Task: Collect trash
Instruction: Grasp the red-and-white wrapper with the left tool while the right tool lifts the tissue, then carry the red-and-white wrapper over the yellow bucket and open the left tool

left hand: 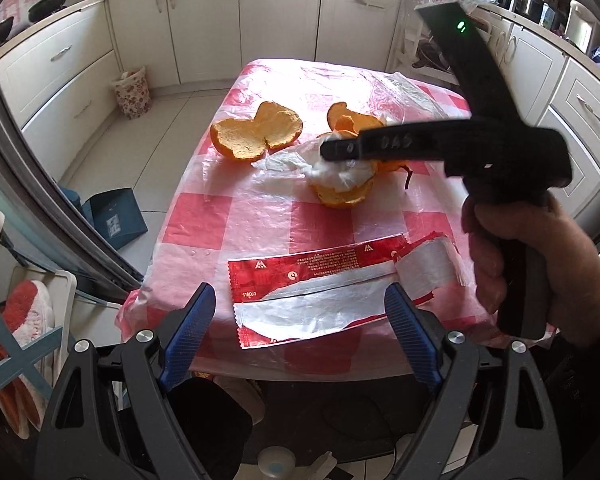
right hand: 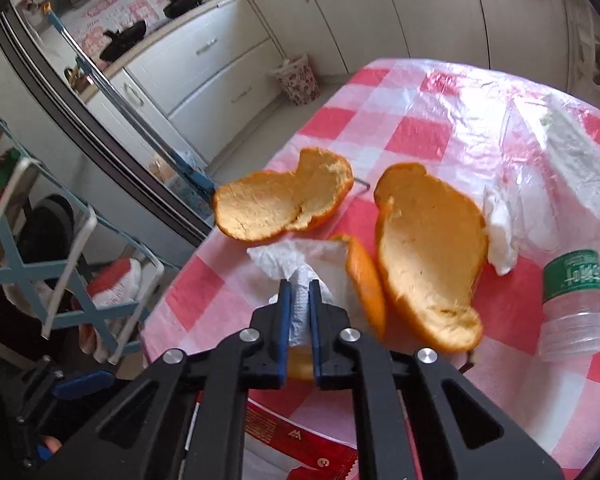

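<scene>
My right gripper (right hand: 300,284) is shut on a crumpled white tissue (right hand: 300,312) in the middle of the red-checked table (right hand: 432,140). Beside it lie a large orange peel (right hand: 432,256) and a second peel (right hand: 280,208) farther left. In the left wrist view the same right gripper (left hand: 328,151) reaches in from the right onto the tissue (left hand: 340,172), a person's hand (left hand: 540,264) on its handle. My left gripper (left hand: 300,308) stands open just above a torn red and silver wrapper (left hand: 332,288) at the table's near edge, nothing between its fingers.
A clear plastic bottle with a green label (right hand: 574,304) lies at the table's right. A clear plastic bag (right hand: 560,160) is spread behind the peels. A floral waste bin (left hand: 132,92) stands on the floor by white cabinets. A rack with shoes (left hand: 24,340) is left of the table.
</scene>
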The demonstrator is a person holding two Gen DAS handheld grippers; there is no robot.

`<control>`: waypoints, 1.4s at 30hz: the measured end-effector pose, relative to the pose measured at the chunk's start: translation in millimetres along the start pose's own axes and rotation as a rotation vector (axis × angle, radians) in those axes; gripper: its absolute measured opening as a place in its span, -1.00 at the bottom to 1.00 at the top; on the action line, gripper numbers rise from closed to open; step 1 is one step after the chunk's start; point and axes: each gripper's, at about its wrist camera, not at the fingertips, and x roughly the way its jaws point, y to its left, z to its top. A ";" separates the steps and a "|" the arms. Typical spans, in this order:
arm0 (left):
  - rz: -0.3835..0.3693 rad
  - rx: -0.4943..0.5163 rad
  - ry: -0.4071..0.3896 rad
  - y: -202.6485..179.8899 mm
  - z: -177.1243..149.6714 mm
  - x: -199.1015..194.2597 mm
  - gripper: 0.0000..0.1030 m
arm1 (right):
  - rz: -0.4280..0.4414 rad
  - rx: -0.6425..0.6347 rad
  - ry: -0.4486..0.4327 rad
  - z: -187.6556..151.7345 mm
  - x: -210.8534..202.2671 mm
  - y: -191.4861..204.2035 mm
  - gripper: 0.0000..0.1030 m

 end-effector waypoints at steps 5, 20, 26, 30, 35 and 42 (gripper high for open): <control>0.003 0.014 0.010 -4.5 -0.7 3.3 0.60 | 0.056 0.025 -0.076 7.4 -21.9 -1.0 -0.89; -0.076 0.196 0.036 -74.7 3.0 32.5 0.61 | 0.140 0.114 -0.301 7.0 -122.6 -42.2 -0.89; -0.036 0.124 0.095 -79.5 11.1 63.5 -0.45 | 0.107 0.120 -0.320 -5.0 -144.3 -59.4 -0.89; -0.080 0.066 0.089 -75.4 17.4 62.2 -0.99 | 0.080 0.143 -0.344 -16.2 -163.0 -76.2 -0.89; -0.215 0.020 -0.002 -80.2 30.9 31.6 -0.99 | 0.033 0.183 -0.376 -32.6 -189.3 -104.5 -0.89; -0.413 0.054 -0.061 -128.6 43.8 -1.1 -0.99 | -0.079 0.299 -0.444 -70.9 -245.6 -155.3 -0.89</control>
